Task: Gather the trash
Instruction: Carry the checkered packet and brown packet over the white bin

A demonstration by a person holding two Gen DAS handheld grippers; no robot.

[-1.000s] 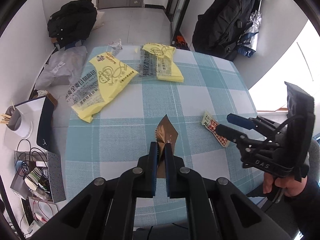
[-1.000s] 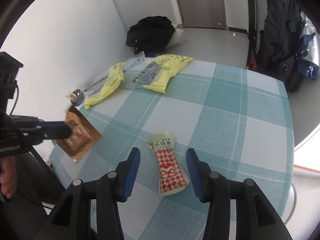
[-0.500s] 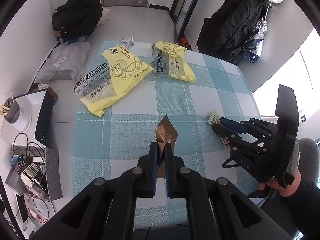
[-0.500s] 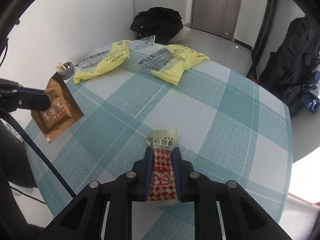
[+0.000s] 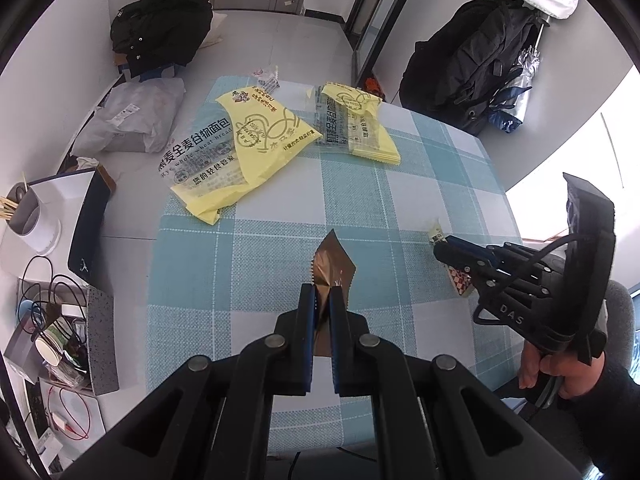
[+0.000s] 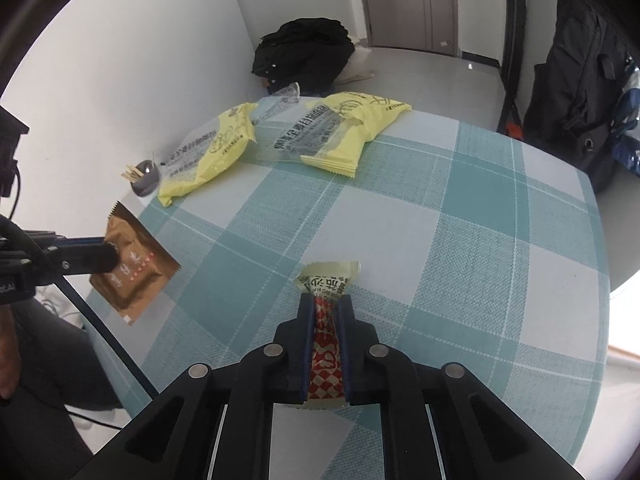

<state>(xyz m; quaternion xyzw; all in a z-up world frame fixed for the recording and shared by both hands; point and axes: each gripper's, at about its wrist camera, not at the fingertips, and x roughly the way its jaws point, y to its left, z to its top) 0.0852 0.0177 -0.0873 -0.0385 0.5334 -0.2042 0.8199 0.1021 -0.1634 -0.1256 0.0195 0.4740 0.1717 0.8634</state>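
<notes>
We see the right gripper [image 6: 325, 300] pinching a red-checked snack wrapper [image 6: 327, 312] whose long axis runs straight along the fingers, its pale yellow crimped end pointing forward past the tips; its jaws have just been closing onto it. The wrapper's middle is squeezed narrow between the pads, and its rear end is cut off under the gripper body. Whether it is lifted or lying on the checked tablecloth [image 6: 460, 220] we cannot tell. The left gripper [image 5: 322, 294] is pressed together on a brown foil wrapper [image 5: 332, 264], which stands on edge between the fingers with one corner pointing forward; its lower part is hidden behind the fingers, and from the right wrist view its printed face [image 6: 134, 266] shows, held over the table's edge. Far ahead of both grippers lie two yellow bread bags [image 5: 244, 148], their print too warped to read fully. A hand [image 5: 560, 372] grips the right tool's handle.
</notes>
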